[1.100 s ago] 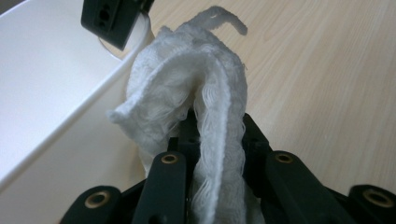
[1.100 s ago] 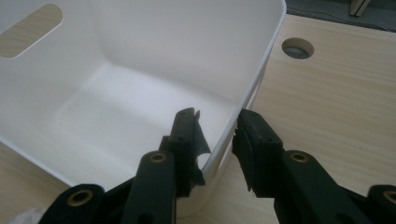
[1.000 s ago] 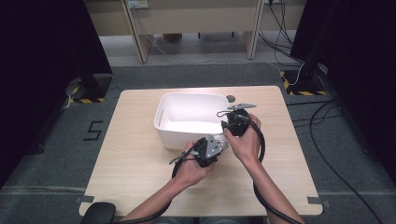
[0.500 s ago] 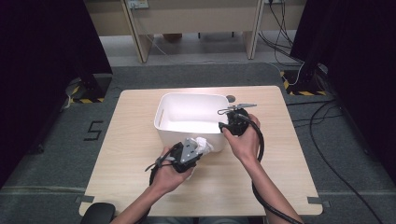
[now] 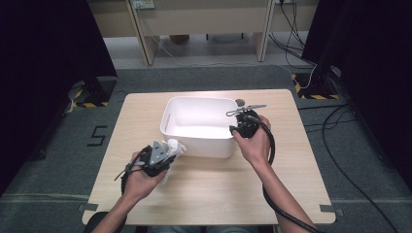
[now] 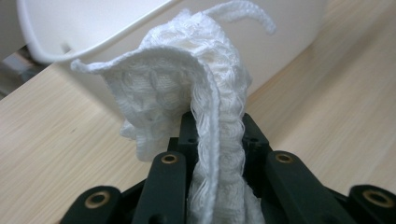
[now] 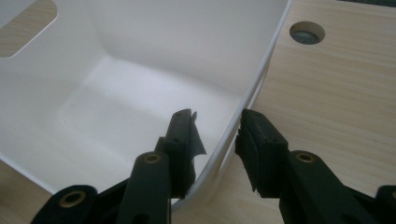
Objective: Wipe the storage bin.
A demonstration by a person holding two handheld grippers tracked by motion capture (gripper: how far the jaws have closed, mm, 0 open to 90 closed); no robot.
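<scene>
A white knitted cloth [image 6: 187, 93] is bunched between the jaws of my left gripper [image 6: 217, 126], which is shut on it. In the high view that left gripper [image 5: 167, 150] and the cloth [image 5: 176, 147] sit just outside the front left corner of the white plastic bin [image 5: 204, 145]. My right gripper [image 7: 217, 123] straddles the bin's right wall [image 7: 243, 93], one jaw inside and one outside. Its jaws have just been closing, and a gap still shows between the outer pad [image 7: 254, 140] and the wall. In the high view the right gripper [image 5: 236, 127] sits at the bin's right rim.
The bin [image 6: 93, 28] stands in the middle of a light wooden table [image 5: 218, 184], and its inside looks bare. A round cable hole [image 7: 307, 32] lies in the tabletop just beyond the bin's right corner. Grey floor, cables and dark curtains surround the table.
My left hand has carried the cloth to the left along the bin's front, from near the right hand to the front left corner. The right hand has stayed at the rim.
</scene>
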